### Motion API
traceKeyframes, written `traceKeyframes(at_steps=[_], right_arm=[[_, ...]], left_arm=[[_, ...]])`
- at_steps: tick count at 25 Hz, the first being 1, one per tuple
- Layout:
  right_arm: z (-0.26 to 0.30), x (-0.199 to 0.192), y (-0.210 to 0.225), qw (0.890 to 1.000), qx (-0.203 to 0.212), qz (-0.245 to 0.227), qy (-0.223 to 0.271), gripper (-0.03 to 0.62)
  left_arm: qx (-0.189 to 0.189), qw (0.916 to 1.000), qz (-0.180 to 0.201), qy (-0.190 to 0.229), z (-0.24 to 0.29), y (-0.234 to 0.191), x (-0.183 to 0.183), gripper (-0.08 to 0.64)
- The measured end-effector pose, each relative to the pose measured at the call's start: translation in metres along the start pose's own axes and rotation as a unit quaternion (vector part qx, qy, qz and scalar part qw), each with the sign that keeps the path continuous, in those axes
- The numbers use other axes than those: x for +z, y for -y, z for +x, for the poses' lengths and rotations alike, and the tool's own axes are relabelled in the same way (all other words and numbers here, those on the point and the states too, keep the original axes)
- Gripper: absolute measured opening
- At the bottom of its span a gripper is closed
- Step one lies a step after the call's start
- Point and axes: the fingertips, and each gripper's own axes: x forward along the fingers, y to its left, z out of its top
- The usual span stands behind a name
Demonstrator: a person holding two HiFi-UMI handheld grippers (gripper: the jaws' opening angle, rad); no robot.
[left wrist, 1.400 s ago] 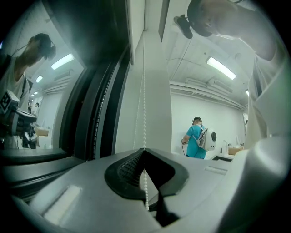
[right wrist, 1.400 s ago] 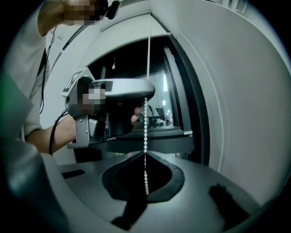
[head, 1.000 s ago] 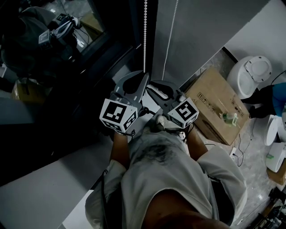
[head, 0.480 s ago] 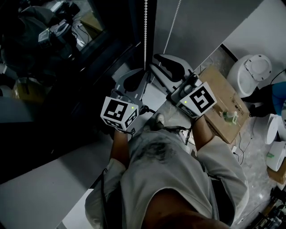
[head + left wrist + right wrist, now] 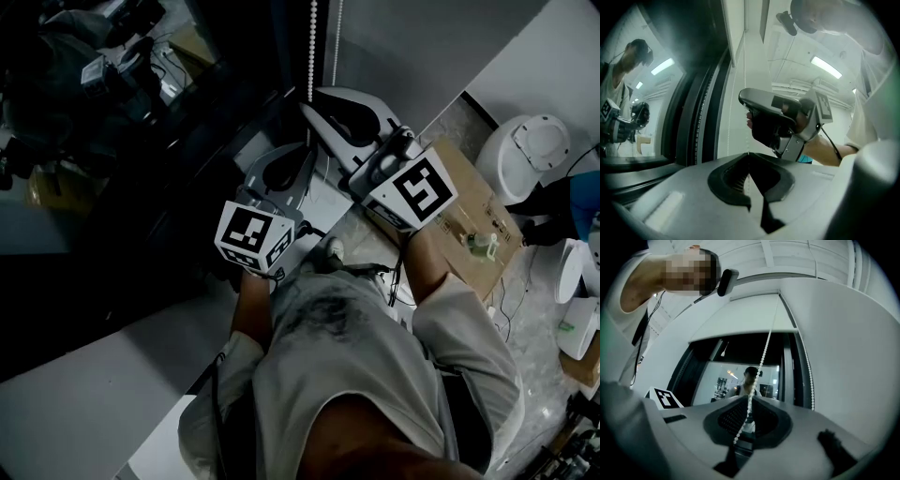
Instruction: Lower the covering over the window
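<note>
Left claw (image 5: 749, 153) is closed tight on the thin bead chain (image 5: 748, 117), which runs straight up from its tips. It points level, low on the strand, and by my reading it is there to anchor the chain so the chain cannot slip back. Right claw (image 5: 749, 398) sits just above it on the same strand, tilted slightly upward. Its jaws are drawn together with the chain passing through the tips and trailing into the hollow behind them. This looks like a higher grip taken for the next downward pull, hand over hand. The chain climbs from this claw to the roller housing far overhead. The blind (image 5: 740, 319) shows only as a pale band up there, and the dark window (image 5: 740, 371) beyond the claw tips is almost wholly uncovered, so most of the lowering remains.
</note>
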Motion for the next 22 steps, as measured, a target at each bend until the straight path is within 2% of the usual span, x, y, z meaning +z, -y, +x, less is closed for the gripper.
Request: traceKeyframes(at_steps=[3, 6, 22], right_arm=[[0.000, -0.002, 0.002, 1.000, -0.011, 0.011, -0.004, 0.018], [0.000, -0.007, 0.002, 0.999, -0.021, 0.025, -0.016, 0.018], [-0.016, -0.064, -0.014, 0.996, -0.016, 0.047, -0.075, 0.017]], left_arm=[[0.000, 1.0000, 0.000, 0.002, 0.000, 0.000, 0.001, 0.012], [0.000, 1.0000, -0.002, -0.002, -0.001, 0.001, -0.003, 0.011], [-0.003, 0.9972, -0.041, -0.063, -0.010, 0.012, -0.063, 0.011]])
